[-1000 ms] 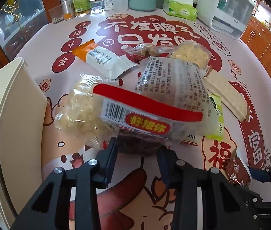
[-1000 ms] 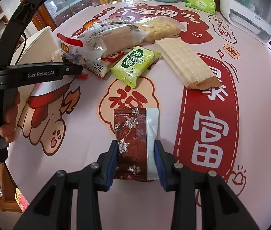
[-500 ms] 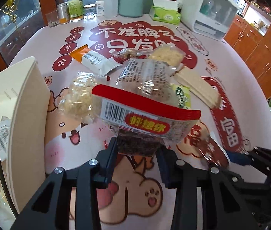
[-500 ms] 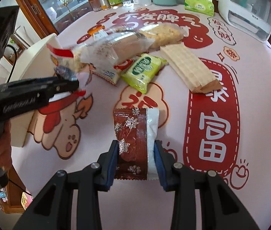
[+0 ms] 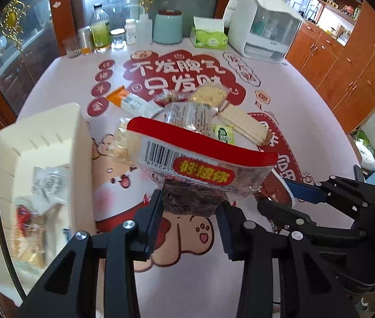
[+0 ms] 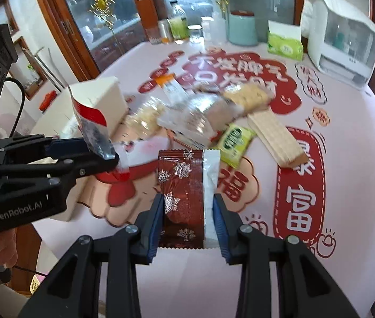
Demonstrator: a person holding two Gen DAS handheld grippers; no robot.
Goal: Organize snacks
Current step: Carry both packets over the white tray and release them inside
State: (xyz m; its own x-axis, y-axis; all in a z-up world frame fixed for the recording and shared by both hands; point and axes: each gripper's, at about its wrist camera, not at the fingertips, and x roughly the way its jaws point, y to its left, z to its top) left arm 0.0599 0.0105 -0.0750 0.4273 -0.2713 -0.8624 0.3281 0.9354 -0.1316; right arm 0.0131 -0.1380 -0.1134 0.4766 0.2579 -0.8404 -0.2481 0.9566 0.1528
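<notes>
Left fingers (image 5: 190, 212) pinching red-banded packet (image 5: 200, 159), right fingers (image 6: 187, 212) pinching snowflake packet (image 6: 184, 185), bin (image 5: 41, 143) contents blurred

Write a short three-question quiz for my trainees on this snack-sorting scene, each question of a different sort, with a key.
1. True or false: the left tool grips a red-topped clear packet.
2. Multiple choice: the right tool holds (A) a green packet, (B) a brown snowflake packet, (C) a wafer pack.
3. Fill in: the cream storage box stands on the ___ side of the left wrist view.

Key: 1 true; 2 B; 3 left.
</notes>
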